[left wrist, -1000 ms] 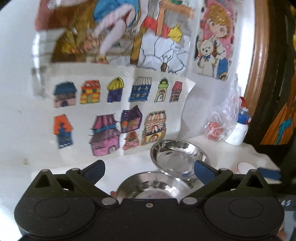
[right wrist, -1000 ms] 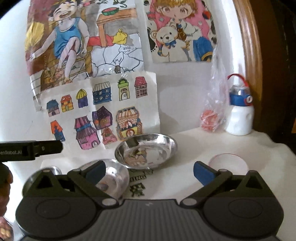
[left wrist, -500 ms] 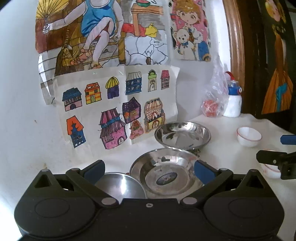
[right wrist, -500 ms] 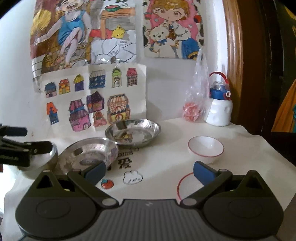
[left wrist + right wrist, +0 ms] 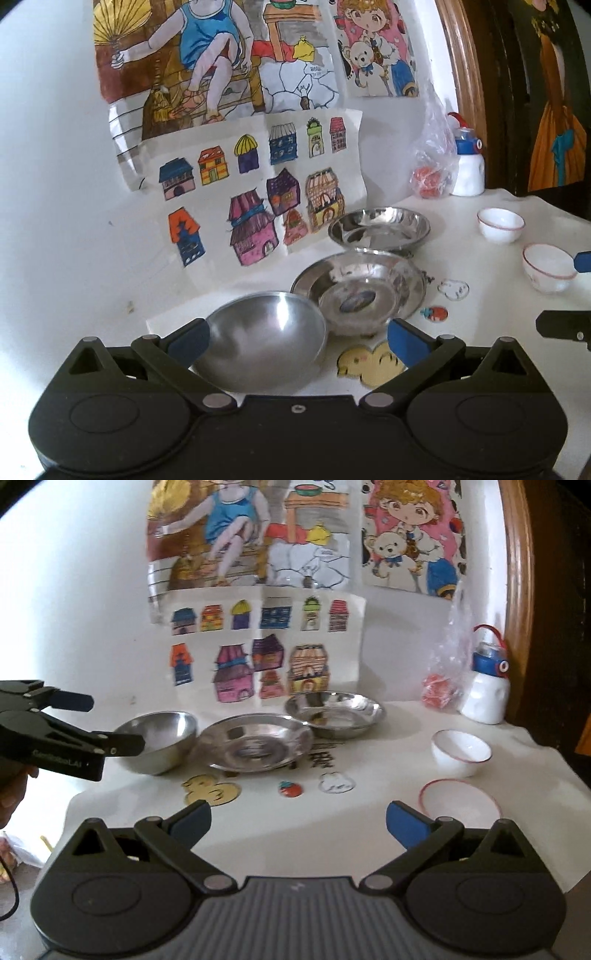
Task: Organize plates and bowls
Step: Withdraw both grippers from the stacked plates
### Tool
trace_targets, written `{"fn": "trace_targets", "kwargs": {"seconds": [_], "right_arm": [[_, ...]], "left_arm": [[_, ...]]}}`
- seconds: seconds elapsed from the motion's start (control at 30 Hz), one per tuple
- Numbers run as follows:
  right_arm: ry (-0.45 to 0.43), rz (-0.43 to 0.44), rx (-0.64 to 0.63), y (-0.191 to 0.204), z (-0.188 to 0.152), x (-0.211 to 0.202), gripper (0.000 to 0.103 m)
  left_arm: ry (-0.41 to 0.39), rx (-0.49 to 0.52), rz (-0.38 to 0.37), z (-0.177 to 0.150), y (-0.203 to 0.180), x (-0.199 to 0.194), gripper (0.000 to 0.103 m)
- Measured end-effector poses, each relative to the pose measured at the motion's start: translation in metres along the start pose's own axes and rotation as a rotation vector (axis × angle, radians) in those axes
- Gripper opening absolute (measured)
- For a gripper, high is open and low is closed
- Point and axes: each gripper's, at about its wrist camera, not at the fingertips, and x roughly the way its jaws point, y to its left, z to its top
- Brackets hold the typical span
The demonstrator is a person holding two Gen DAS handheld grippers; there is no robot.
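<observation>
Meanwhile, both tongs (image 5: 297, 338) (image 5: 298, 821) agape, empty.

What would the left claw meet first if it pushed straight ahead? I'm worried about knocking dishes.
Most likely the deep steel bowl, which sits right between the open left claw fingers. The steel plate lies just beyond; exact height over the bowl is unclear.

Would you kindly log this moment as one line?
left tool: open, at steel bowl | right tool: open, empty | white bowls: unstacked
</observation>
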Motion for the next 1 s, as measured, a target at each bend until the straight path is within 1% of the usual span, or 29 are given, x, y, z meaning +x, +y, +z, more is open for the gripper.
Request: {"fn": "trace_targets", "kwargs": {"seconds": [0.07,0.27,0.4,0.53,0.7,0.9,1.0], "right_arm": [[0.002,0.016,0.007,0.003,-0.004,-0.002,0.103],[0.03,0.024,0.035,0.009,-0.011,-0.004,0.103],[0.041,0.034,0.04,0.015,-0.014,-0.006,0.103],[0.055,0.028,0.022,0.021,-0.014,-0.007,0.103],[0.063,0.047,0.016,0.027,-0.012,-0.008,0.103],[0.067,0.073,0.005,0.037,-0.006,-0.001,0.103],[0.059,0.092,0.002,0.039,0.0,0.004,0.103]], "left_arm": [[-0.005,0.022,-0.006,-0.004,0.0,-0.007,0.102],[-0.023,0.103,-0.018,-0.018,-0.002,-0.027,0.102],[0.001,0.1,-0.026,-0.026,0.004,-0.03,0.102],[0.02,0.106,-0.012,-0.032,0.014,-0.032,0.102],[0.039,0.117,0.001,-0.038,0.029,-0.034,0.102],[0.073,0.092,0.01,-0.047,0.051,-0.035,0.102],[0.08,0.072,0.011,-0.047,0.062,-0.033,0.102]]}}
